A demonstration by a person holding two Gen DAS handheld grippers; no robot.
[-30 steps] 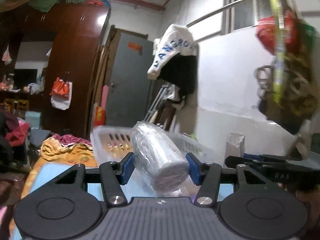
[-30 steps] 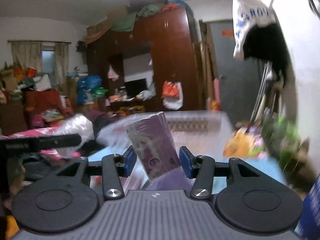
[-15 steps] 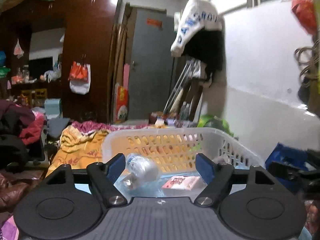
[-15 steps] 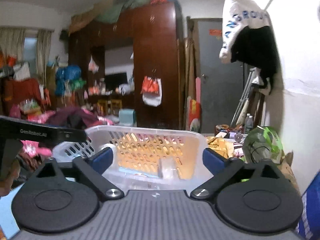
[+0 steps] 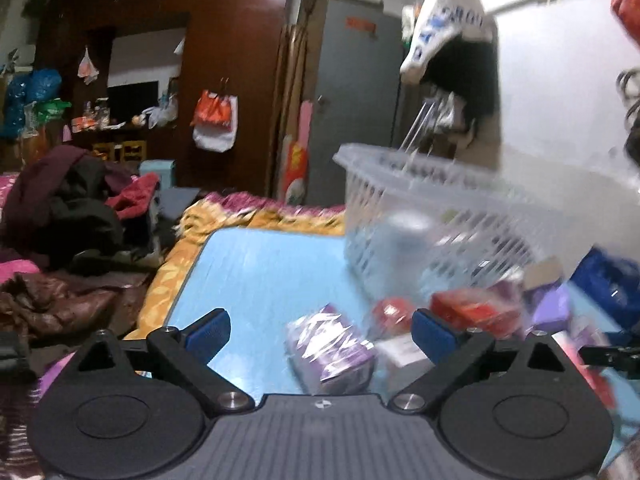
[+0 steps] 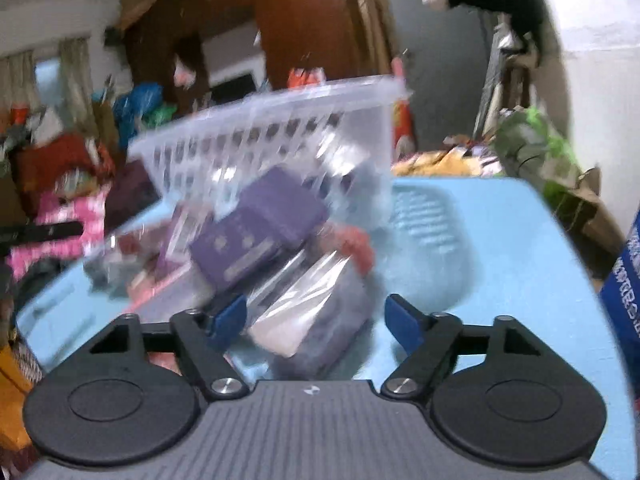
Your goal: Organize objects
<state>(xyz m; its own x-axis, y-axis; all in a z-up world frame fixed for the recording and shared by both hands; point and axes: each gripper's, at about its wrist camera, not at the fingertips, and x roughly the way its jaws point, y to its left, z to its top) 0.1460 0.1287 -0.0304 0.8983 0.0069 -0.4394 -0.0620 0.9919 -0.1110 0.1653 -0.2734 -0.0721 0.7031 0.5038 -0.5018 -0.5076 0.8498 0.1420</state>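
Observation:
A clear slotted plastic basket stands on the blue table, also in the right wrist view. My left gripper is open and empty, above a purple wrapped packet. A red round item and a red box lie just beyond. My right gripper is open and empty, over a clear-wrapped pack. A purple box lies in front of the basket. Both views are blurred.
A heap of clothes and a yellow blanket lie left of the table. A blue bag stands at the right edge. A green bag sits by the wall. Wardrobe and door stand behind.
Both grippers let go of their items, the left a wrapped roll and the right a purple box, and opened wide. Both have since swung down towards the loose items on the table.

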